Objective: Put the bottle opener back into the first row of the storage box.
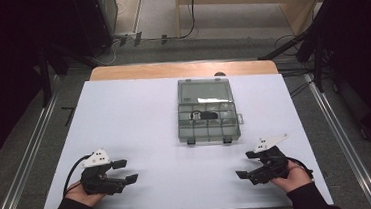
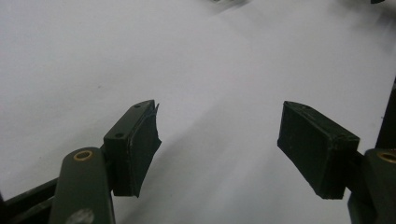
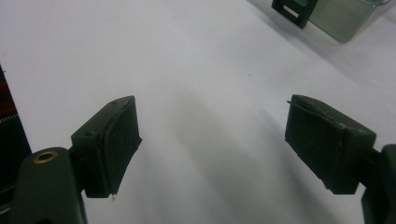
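Observation:
A clear grey compartment box (image 1: 207, 110) lies at the middle of the white table top (image 1: 134, 118), its lid open toward the far side and a dark item in one middle compartment. My left gripper (image 1: 127, 171) rests near the front left edge, open, with nothing between its pads (image 2: 140, 144). My right gripper (image 1: 246, 165) rests near the front right, also open and empty; a corner of the box (image 3: 341, 16) and one black latch (image 3: 293, 10) show at the top of the right gripper view.
The white top covers a wooden table (image 1: 180, 68) whose far edge shows. Metal rails (image 1: 347, 142) run along both sides on the floor. Cables (image 1: 289, 41) and dark stands sit beyond the table.

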Demonstrator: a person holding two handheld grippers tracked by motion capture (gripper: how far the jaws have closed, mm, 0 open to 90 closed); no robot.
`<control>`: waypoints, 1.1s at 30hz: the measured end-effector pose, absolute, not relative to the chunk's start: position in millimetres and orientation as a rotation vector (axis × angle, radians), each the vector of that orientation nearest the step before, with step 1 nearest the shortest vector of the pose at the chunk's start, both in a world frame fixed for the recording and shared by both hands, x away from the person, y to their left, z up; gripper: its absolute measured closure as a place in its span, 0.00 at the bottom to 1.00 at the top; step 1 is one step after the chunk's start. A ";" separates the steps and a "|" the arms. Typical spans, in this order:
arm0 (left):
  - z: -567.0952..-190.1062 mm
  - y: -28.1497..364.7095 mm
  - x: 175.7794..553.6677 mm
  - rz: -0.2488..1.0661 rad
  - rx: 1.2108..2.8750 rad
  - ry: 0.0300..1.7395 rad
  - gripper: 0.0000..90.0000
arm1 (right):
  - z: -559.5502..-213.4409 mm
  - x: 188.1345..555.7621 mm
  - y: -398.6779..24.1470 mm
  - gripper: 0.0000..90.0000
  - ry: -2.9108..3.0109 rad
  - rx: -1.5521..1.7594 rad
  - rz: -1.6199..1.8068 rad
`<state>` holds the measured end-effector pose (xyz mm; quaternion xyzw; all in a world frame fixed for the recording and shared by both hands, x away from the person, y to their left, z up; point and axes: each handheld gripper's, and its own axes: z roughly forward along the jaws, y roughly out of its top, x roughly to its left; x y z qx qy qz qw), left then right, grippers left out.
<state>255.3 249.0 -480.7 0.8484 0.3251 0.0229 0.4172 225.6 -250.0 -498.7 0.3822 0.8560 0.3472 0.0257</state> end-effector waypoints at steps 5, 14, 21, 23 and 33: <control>-481.0 249.6 255.6 0.055 2.128 0.823 0.31 | -500.9 224.5 -256.8 0.21 2.643 1.196 1.071; -481.2 248.8 255.5 0.058 2.131 0.817 0.31 | -504.0 226.2 -256.9 0.21 2.644 1.184 1.105; -481.1 248.8 255.1 0.063 2.137 0.818 0.31 | -505.5 226.7 -255.9 0.21 2.647 1.182 1.103; -481.1 248.7 255.2 0.064 2.136 0.819 0.31 | -505.6 226.9 -255.4 0.21 2.648 1.183 1.108; -481.1 248.7 255.2 0.064 2.138 0.816 0.31 | -506.3 226.8 -255.3 0.21 2.654 1.185 1.103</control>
